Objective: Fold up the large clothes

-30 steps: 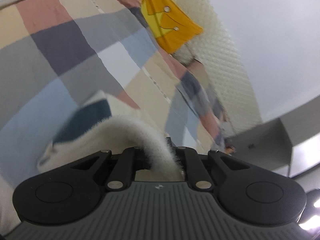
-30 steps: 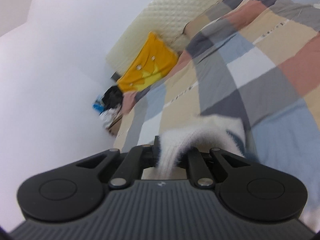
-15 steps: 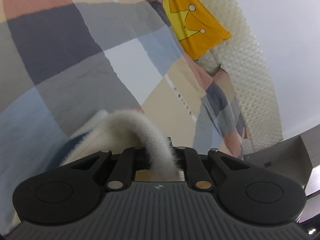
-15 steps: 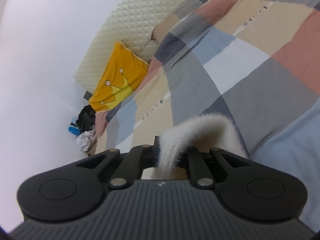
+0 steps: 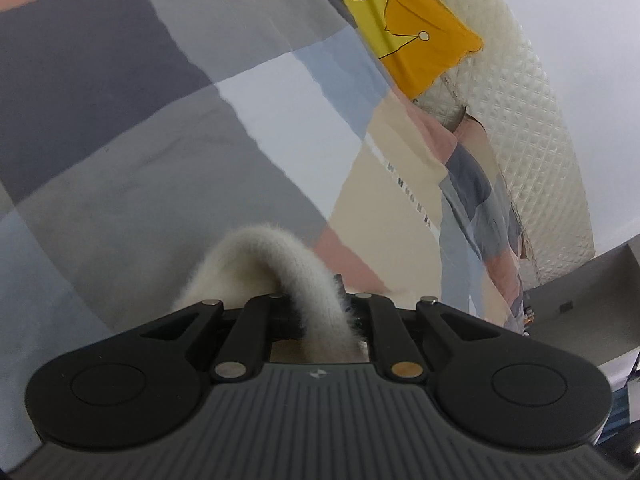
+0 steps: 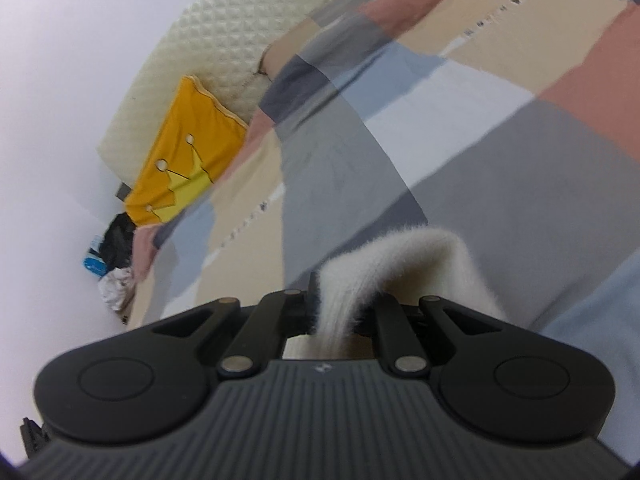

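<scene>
Both grippers are clamped on the same fuzzy cream garment [image 5: 280,276] right now: the left gripper [image 5: 320,320] has a thick hump of the knit pinched between its jaws, and the right gripper [image 6: 340,316] has a similar band [image 6: 384,272] squeezed tight, so neither can be called open. The garment is held up above the patchwork bed cover [image 5: 168,168], and only the gripped edge is seen in each wrist view, the rest being hidden behind the gripper bodies. How much of it hangs below, or whether any of it touches the bed, can't be told. As for progress, no finished fold is shown anywhere, so the job is judged to be at an early or middle stage: the piece has been picked up by two points and is being carried or spread, with laying it flat and folding it over probably left to do. A yellow crown cushion [image 6: 180,168] is seen leaning against the quilted headboard [image 6: 224,36], well apart from the work, and a small pile of stuff [image 6: 114,268] is spotted by the wall
</scene>
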